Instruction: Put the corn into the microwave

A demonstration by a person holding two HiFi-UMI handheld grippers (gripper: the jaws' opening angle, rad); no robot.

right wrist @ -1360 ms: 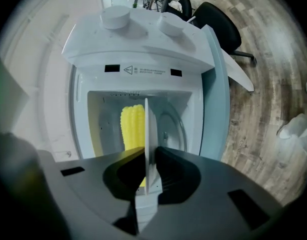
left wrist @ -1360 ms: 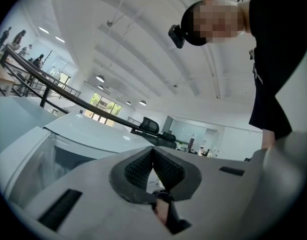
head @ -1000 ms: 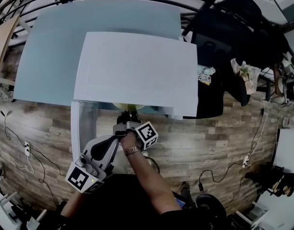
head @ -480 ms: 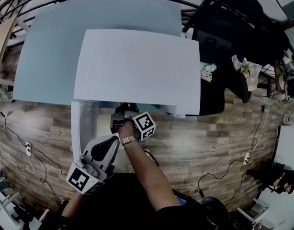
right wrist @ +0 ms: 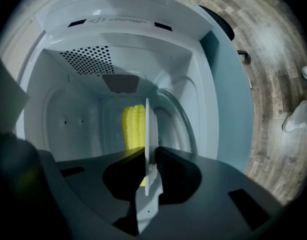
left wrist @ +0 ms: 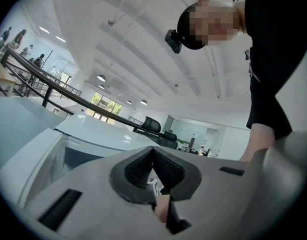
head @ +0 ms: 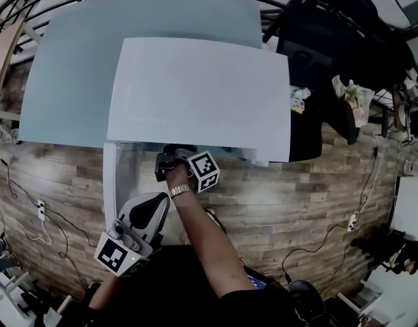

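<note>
The right tool [right wrist: 149, 156], pinching a thin white plate [right wrist: 147, 126] bearing the corn [right wrist: 132, 126], now reaches farther into the open microwave [right wrist: 73, 114] than a moment ago, so the corn sits inside, probably ready to set down, while the left tool [left wrist: 152, 156] is pressed together, empty.

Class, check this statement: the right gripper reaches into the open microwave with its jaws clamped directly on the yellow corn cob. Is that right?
No. The right gripper does reach into the open microwave, but its jaws are clamped on the rim of a white plate, not on the corn, which lies beyond the jaws, beside that rim. The right gripper view shows it.
</note>
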